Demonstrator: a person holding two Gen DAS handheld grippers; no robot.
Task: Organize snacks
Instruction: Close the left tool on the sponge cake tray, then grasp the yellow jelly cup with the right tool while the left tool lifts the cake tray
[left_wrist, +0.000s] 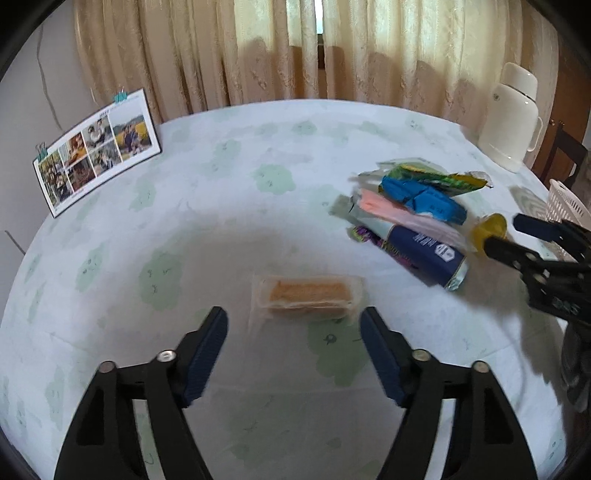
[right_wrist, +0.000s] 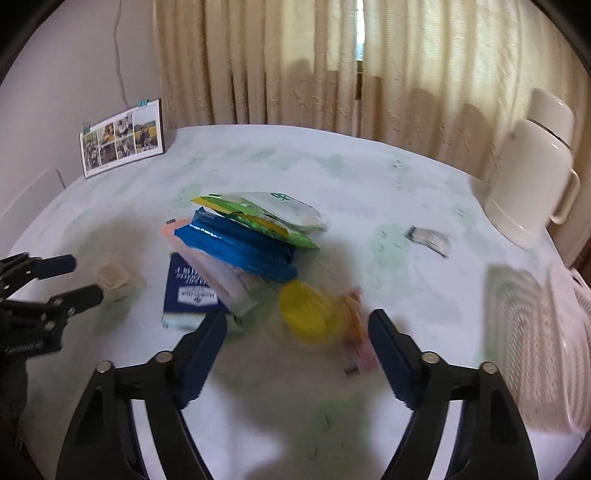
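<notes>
My left gripper (left_wrist: 293, 323) is open, its jaws wide, just in front of a clear-wrapped brown cake (left_wrist: 308, 299) lying on the tablecloth. A pile of snack packets (left_wrist: 413, 206) lies to the right: green, blue, pink and a dark blue box. My right gripper (right_wrist: 297, 326) is open, with a yellow snack pack (right_wrist: 310, 314) lying between and just beyond its fingertips. The pile (right_wrist: 243, 240) lies beyond it. The left gripper (right_wrist: 79, 275) shows at the left beside the cake (right_wrist: 114, 280). The right gripper (left_wrist: 506, 234) shows at the right.
A white basket (right_wrist: 546, 347) stands at the right table edge. A cream thermos jug (right_wrist: 532, 166) stands at the back right. A photo calendar (left_wrist: 96, 147) stands at the back left. A small silver wrapper (right_wrist: 430, 238) lies near the jug. Curtains hang behind the table.
</notes>
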